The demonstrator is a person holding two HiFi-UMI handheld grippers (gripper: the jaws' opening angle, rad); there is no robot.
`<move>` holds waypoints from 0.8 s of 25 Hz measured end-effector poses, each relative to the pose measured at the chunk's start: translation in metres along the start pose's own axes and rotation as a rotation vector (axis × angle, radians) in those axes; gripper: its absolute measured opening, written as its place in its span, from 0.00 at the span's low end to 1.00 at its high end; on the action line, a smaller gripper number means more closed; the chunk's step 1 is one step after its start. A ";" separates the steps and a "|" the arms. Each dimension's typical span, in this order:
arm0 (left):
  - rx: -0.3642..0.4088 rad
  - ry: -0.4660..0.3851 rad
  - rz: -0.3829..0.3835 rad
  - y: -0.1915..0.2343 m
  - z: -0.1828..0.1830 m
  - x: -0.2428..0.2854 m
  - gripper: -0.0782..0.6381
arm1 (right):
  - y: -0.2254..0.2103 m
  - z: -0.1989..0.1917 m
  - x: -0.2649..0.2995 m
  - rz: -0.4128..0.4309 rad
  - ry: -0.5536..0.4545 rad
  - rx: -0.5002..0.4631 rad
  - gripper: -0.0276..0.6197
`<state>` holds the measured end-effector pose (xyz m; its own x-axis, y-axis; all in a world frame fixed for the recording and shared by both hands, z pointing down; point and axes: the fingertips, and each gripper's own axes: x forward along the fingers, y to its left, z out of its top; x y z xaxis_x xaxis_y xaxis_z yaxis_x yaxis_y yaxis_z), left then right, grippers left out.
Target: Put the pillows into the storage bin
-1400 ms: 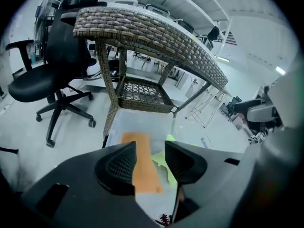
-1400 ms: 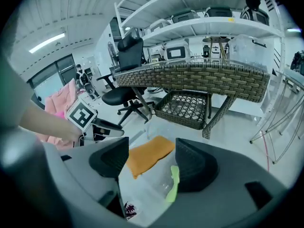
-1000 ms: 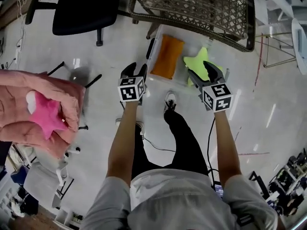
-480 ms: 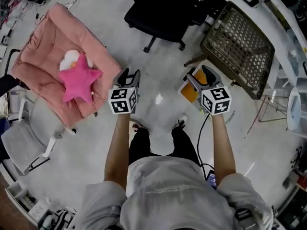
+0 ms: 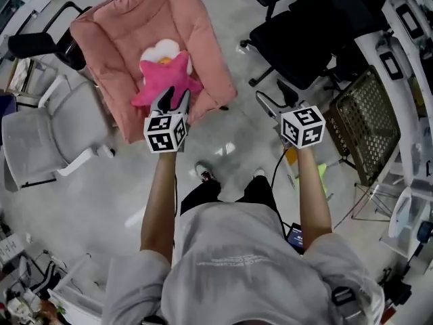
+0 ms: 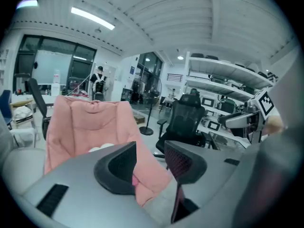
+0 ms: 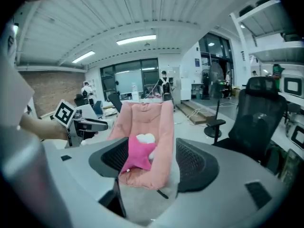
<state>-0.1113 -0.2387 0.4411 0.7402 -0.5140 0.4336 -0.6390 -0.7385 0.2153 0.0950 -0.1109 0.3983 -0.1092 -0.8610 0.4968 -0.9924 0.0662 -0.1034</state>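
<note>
The workspace is an open office with a pale, glossy floor (image 5: 101, 195), a black mesh office chair (image 5: 304, 32) and a brown wire basket (image 5: 369, 120) to my right. Ahead stands a pink padded lounge chair (image 5: 115, 39). On its seat lie the two pillows I can see: a bright pink star-shaped pillow (image 5: 166, 80) in front and a white plush pillow (image 5: 161, 48) just behind it, touching it.

Gripper status:
- The left gripper (image 6: 149, 163) has its jaws partly apart with nothing between them. It points at the lounge chair but is not at the star-shaped pillow.
- The right gripper (image 7: 147, 163) has its jaws spread wide and carries nothing. The star-shaped pillow shows through its gap, well beyond the pads.

Task status: I judge this a fetch phase. Both visible pillows are left to collect and neither is gripped. The storage bin is not identifiable in any current view, so I cannot confirm its contents. A yellow-green sliver (image 5: 322, 175) beside my right forearm is too small to identify.
</note>
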 end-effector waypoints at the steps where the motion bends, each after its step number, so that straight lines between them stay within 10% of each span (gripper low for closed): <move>1: -0.017 -0.006 0.031 0.020 -0.001 -0.009 0.39 | 0.013 0.007 0.018 0.035 0.010 -0.021 0.55; 20: -0.255 0.067 0.470 0.260 -0.061 -0.088 0.39 | 0.176 0.037 0.327 0.495 0.229 -0.129 0.55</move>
<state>-0.3551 -0.3585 0.5125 0.3529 -0.7283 0.5874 -0.9348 -0.3022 0.1869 -0.1131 -0.3991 0.5107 -0.5593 -0.5809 0.5914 -0.8166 0.5087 -0.2726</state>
